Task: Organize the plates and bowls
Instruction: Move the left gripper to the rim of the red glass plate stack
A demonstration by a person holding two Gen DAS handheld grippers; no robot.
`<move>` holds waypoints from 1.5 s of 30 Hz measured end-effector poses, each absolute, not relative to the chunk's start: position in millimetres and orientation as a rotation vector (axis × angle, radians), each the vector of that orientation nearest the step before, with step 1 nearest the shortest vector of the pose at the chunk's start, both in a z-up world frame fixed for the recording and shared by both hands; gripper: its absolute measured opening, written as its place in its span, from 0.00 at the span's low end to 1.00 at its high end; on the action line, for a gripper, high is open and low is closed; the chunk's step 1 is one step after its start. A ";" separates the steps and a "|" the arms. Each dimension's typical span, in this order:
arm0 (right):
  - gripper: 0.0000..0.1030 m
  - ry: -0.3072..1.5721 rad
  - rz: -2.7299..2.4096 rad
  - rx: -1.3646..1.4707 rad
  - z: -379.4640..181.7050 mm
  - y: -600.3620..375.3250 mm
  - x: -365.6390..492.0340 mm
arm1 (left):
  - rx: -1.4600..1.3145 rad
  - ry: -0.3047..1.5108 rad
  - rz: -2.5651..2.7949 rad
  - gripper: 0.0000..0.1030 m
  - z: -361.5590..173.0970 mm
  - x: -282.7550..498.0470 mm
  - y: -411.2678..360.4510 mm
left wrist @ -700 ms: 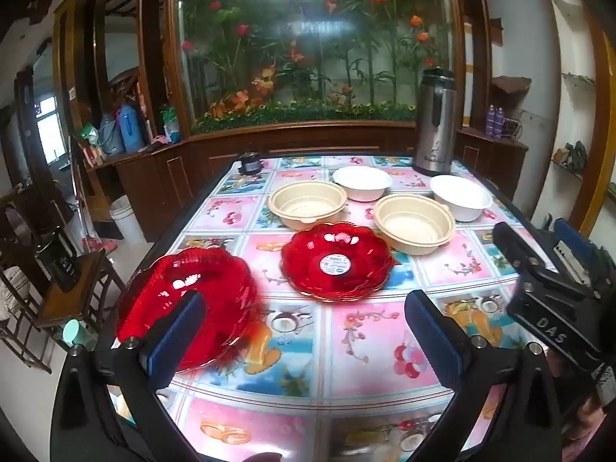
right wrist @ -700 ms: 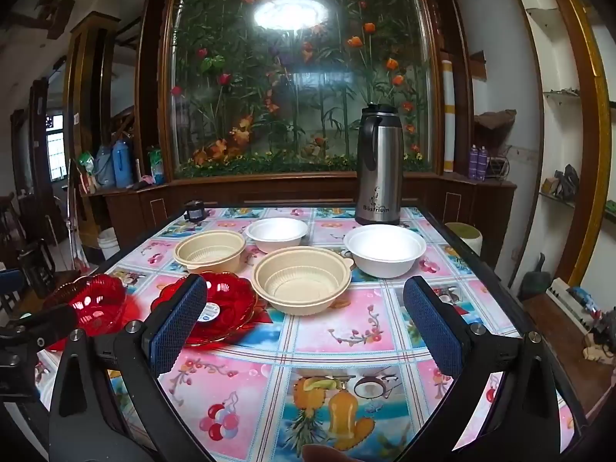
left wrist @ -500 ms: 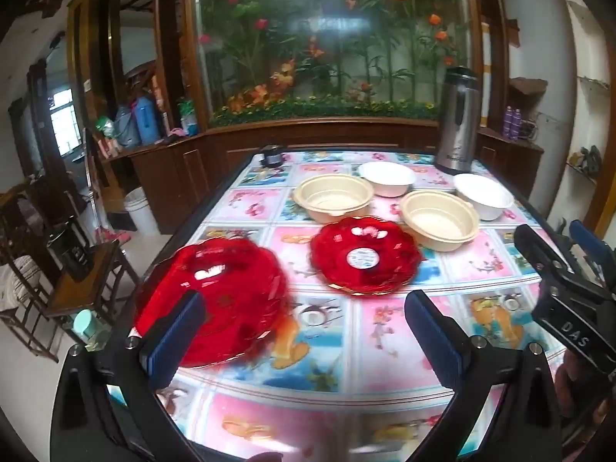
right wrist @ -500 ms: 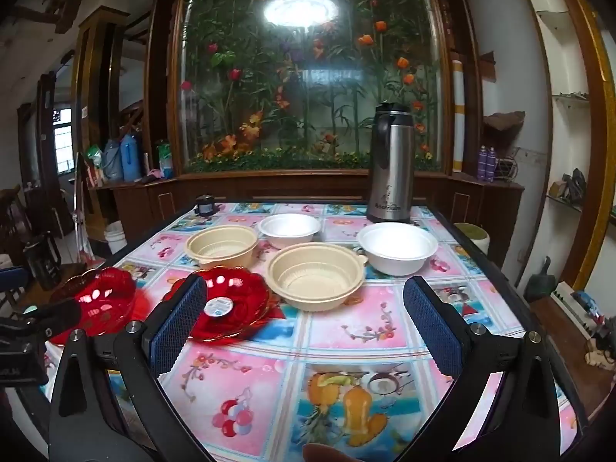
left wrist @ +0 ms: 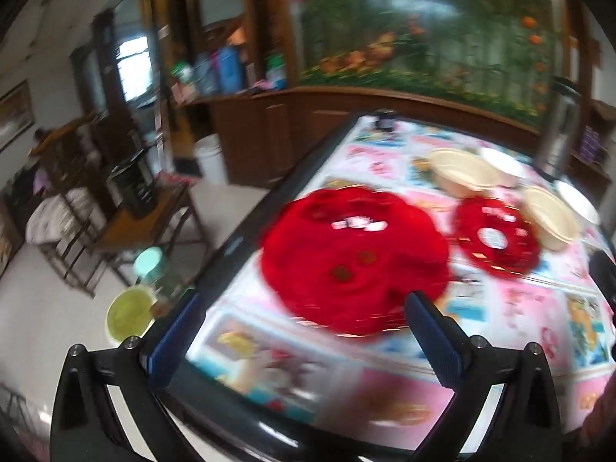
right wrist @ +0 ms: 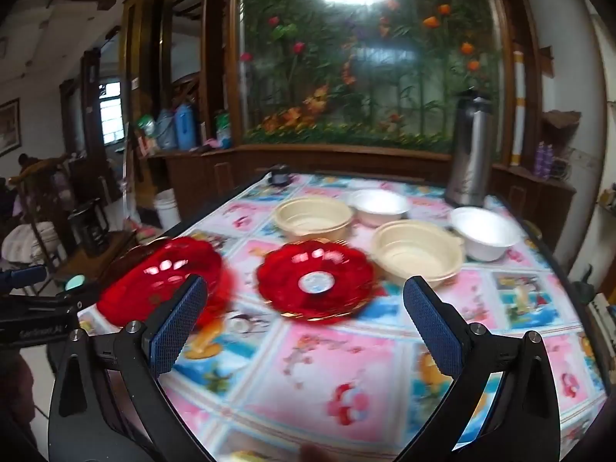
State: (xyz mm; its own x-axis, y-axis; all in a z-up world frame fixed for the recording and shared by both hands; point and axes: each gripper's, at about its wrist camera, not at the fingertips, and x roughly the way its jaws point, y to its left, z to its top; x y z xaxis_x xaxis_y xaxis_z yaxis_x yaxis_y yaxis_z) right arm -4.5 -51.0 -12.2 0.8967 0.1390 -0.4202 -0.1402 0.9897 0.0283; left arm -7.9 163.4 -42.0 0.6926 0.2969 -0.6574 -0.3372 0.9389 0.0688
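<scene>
Two red scalloped plates lie on the patterned table [right wrist: 346, 365]. The nearer red plate [left wrist: 354, 258] sits by the table's left edge, just ahead of my open left gripper [left wrist: 304, 335]; nothing is between its fingers. The second red plate [right wrist: 315, 281], with a white round sticker, lies mid-table ahead of my open right gripper [right wrist: 304, 327]. Behind it stand two cream bowls [right wrist: 313, 215] [right wrist: 417, 252] and two white bowls [right wrist: 381, 204] [right wrist: 487, 233]. The left gripper's body [right wrist: 34, 323] shows at the left edge of the right wrist view.
A steel thermos jug [right wrist: 471, 150] stands at the table's far right corner and a small dark object [right wrist: 279, 177] at the far left. Left of the table are a wooden stool [left wrist: 150, 227], a white bucket [left wrist: 210, 158] and a yellow-green bowl [left wrist: 127, 315] on the floor.
The left view has swung left and closer, so the near red plate now fills its centre. The right view has also turned left, bringing the sticker plate between its fingers. Both views are blurred.
</scene>
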 end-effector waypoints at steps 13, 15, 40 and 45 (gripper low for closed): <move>0.99 0.704 0.318 0.157 -42.1 -0.1 62.6 | -0.160 0.808 0.434 1.00 -63.7 6.9 217.0; 0.95 0.734 0.317 0.191 -47.8 2.3 71.3 | -0.174 0.806 0.432 1.00 -62.8 10.2 220.1; 0.94 0.612 0.287 0.155 -43.7 4.0 59.1 | -0.154 0.767 0.412 1.00 -47.3 9.1 205.0; 0.94 0.598 0.283 0.148 -43.1 5.8 56.5 | -0.148 0.770 0.405 1.00 -50.5 10.0 202.8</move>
